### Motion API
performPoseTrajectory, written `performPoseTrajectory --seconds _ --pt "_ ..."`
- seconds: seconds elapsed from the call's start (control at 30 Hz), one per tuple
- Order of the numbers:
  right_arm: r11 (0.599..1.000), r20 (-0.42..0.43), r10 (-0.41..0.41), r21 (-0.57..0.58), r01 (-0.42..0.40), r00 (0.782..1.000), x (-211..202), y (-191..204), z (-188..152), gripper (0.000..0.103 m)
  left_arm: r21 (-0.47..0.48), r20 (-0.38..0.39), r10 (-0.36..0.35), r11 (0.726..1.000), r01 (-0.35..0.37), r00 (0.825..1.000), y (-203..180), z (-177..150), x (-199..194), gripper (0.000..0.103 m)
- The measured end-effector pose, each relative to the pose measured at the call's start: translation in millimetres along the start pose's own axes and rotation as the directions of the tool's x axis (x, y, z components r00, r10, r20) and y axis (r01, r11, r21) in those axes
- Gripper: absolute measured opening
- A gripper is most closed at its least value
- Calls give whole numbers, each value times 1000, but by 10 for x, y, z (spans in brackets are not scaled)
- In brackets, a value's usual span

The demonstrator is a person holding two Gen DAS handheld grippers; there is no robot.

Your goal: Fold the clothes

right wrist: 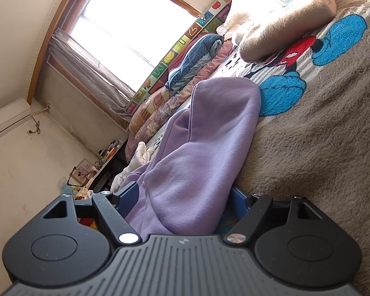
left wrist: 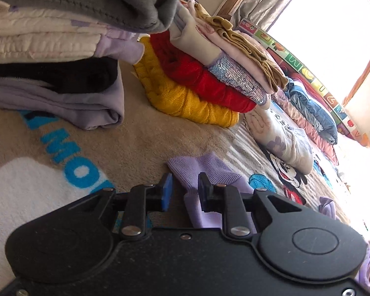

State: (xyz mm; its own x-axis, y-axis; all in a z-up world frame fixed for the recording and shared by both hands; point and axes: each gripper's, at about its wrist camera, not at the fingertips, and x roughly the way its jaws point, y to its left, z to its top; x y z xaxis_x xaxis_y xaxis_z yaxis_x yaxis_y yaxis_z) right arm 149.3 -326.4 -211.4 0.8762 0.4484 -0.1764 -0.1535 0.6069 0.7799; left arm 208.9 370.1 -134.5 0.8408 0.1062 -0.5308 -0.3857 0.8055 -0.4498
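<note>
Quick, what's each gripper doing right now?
Left gripper: open, fingers slightly apart around the ribbed cuff of the lilac fleece garment, not pressing it.
Right gripper: fingers wide, lilac fleece between; grip unclear.

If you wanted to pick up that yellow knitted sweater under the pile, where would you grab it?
Probably at the rounded folded edge of the yellow sweater that bulges out near the blanket, coming in low from the open side. The red garment and the other clothes press on its top, so only that edge is free.
</note>
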Motion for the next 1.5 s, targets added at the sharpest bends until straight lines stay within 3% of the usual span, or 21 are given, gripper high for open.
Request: performPoseTrajectory --seconds 0.03,0.13,0.27,0.33,0.4,0.47,0.6,0.7,0.77,0.8,0.87,1.03,1.1,1.23,1.37,1.5 --pt "1000 0 0 1 0 1000 -3 0 0 77 55 23 22 998 -23 1000 -93 5 -18 20" --pt "1000 0 -2 -1 2 1000 -3 7 -3 76 151 39 -48 988 42 998 -359 -31 -61 20" --pt "1000 1 -1 0 1 1000 -1 19 -9 76 365 -24 -95 926 97 995 -862 -207 82 20" --pt "1000 0 0 1 0 1000 -1 19 -8 76 395 -58 -56 915 75 997 -935 -269 244 20" --pt "1000 0 0 1 0 1000 -2 20 -6 76 412 -109 86 911 -34 990 -895 -314 506 22" --pt "1000 0 -1 2 1 1000 -3 20 -5 76 352 -104 82 935 -41 991 -796 -250 552 22" --pt "1000 1 -1 2 1 1000 0 26 -4 76 378 -65 150 919 -114 987 -905 -192 477 22" --pt "1000 2 3 4 -3 1000 1 21 -3 76 321 -41 160 937 -139 986 -951 -191 334 22" --pt "1000 3 3 5 -3 1000 4 19 3 76 251 -45 137 960 -122 990 -1004 -196 197 28" --pt "1000 3 4 5 -4 1000 3 20 2 76 210 -47 120 972 -108 992 -1031 -211 115 40" --pt "1000 5 7 8 -7 1000 -3 13 0 76 124 -51 55 991 -48 997 -1119 -270 -81 52" --pt "1000 7 10 13 -10 1000 -13 13 2 76 37 -79 -117 992 120 990 -1449 -647 -529 57" --pt "1000 7 10 15 -10 1000 -16 16 2 76 49 -97 -162 985 167 982 -1588 -862 -673 58" --pt "1000 5 17 26 -17 1000 -37 9 9 76 146 -130 -190 967 208 973 -1754 -1369 -824 58" --pt "999 -26 19 34 -18 999 -70 10 33 76 186 -86 -174 965 188 981 -1619 -1661 -909 58" --pt "1000 -71 0 8 0 997 -178 50 35 75 86 -26 -145 986 146 989 -1226 -1566 -987 58"
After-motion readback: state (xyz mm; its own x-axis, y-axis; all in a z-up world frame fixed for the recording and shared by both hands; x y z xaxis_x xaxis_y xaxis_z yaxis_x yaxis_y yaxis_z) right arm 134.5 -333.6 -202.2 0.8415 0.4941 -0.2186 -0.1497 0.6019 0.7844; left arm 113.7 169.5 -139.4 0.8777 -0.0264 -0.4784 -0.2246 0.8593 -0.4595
